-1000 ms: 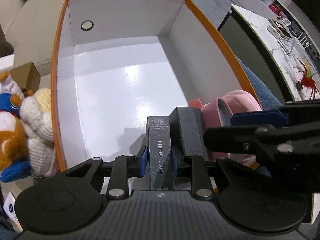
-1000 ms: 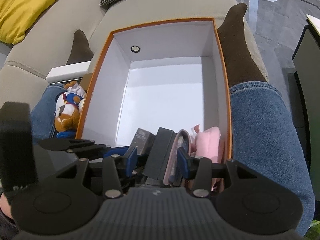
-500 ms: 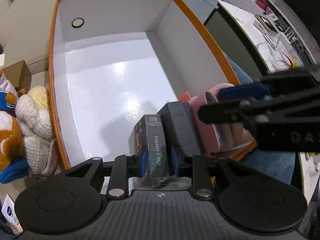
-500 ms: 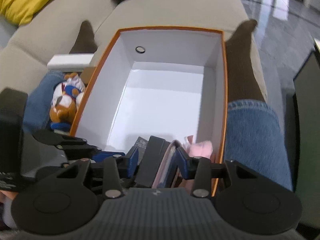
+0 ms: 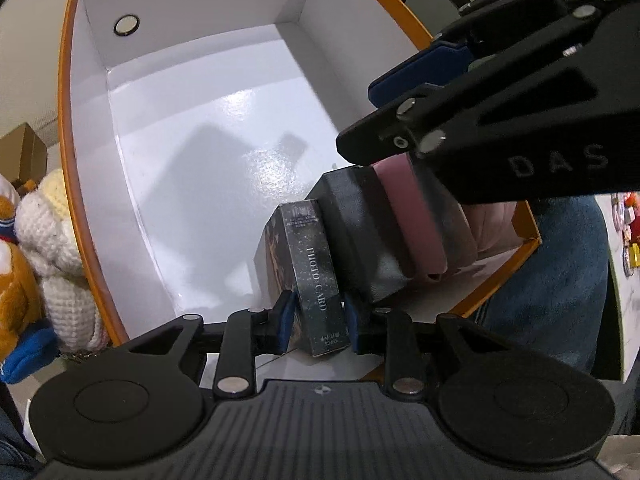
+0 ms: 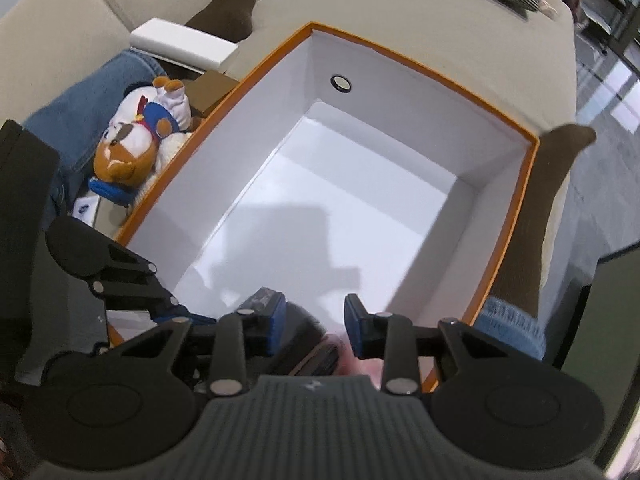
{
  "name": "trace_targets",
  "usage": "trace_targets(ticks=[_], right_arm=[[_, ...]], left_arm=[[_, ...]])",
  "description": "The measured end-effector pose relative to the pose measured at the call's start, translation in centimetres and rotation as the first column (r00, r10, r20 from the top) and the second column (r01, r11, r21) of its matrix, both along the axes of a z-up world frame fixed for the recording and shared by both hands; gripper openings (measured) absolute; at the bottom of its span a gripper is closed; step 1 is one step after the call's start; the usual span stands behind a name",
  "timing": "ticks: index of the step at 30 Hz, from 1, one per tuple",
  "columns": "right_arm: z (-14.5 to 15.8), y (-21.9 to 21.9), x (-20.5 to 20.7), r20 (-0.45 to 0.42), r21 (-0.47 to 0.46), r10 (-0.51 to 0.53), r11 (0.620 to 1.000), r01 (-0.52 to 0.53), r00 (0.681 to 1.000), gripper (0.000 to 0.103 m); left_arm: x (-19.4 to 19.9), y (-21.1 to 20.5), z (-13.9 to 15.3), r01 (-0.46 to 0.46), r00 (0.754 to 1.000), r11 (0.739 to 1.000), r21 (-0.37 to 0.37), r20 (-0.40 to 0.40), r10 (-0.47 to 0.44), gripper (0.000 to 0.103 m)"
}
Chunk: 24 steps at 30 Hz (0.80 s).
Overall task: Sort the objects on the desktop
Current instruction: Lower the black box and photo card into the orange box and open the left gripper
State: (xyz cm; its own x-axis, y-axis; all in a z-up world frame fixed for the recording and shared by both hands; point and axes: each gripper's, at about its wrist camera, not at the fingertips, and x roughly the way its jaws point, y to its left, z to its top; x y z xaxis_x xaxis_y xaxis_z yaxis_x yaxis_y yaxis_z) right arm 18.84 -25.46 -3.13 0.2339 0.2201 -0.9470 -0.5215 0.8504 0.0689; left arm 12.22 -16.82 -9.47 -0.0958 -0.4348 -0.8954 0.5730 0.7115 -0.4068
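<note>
Since a second ago the right gripper (image 5: 404, 120) has swung in over the black case (image 5: 356, 236) and pink wallet (image 5: 412, 216); its jaws are closing, both items between them, contact unclear. Left gripper (image 5: 314, 318) clamps the photo card box (image 5: 316, 276), upright at the orange box's (image 5: 66, 128) near wall. Advice: steady left, seat right squarely. Plush toys (image 6: 136, 140) sit outside.

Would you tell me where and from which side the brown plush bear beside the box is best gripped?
Probably at the brown plush bear's rounded head, coming straight down from above. It lies wedged between the orange box's outer wall and a denim-clad leg, with a cream knitted toy against it, so both sides look blocked. The head is the part most exposed, and soft enough to pinch.
</note>
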Motion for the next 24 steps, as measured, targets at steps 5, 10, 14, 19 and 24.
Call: trace_targets(ticks=[5,10,14,19,24], right_arm=[[0.0,0.1,1.0,-0.034,0.000,0.049,0.999,-0.049,0.998,0.035],[-1.8,-0.3,2.7,-0.128,0.033,0.040,0.999,-0.037,0.991,0.027],[-3.5,-0.3,3.4,-0.206,0.058,0.040,0.998,-0.029,0.978,0.026],[-4.6,0.3,3.0,-0.254,0.068,0.053,0.997,-0.037,0.966,0.027],[-5.1,1.5,2.4,-0.257,0.035,0.068,0.998,-0.061,0.964,0.028]], left_arm=[[0.3,1.1,0.0,-0.055,0.998,0.996,-0.076,-0.028,0.053,0.029],[1.2,3.1,0.0,-0.144,0.985,0.971,-0.190,-0.124,0.122,0.018],[1.0,2.8,-0.1,-0.115,0.989,0.980,-0.165,-0.115,0.097,0.018],[1.2,1.9,0.6,-0.073,0.994,0.984,-0.162,-0.088,0.059,0.019],[1.1,2.6,1.7,-0.065,0.996,0.977,-0.202,-0.070,0.052,0.023]])
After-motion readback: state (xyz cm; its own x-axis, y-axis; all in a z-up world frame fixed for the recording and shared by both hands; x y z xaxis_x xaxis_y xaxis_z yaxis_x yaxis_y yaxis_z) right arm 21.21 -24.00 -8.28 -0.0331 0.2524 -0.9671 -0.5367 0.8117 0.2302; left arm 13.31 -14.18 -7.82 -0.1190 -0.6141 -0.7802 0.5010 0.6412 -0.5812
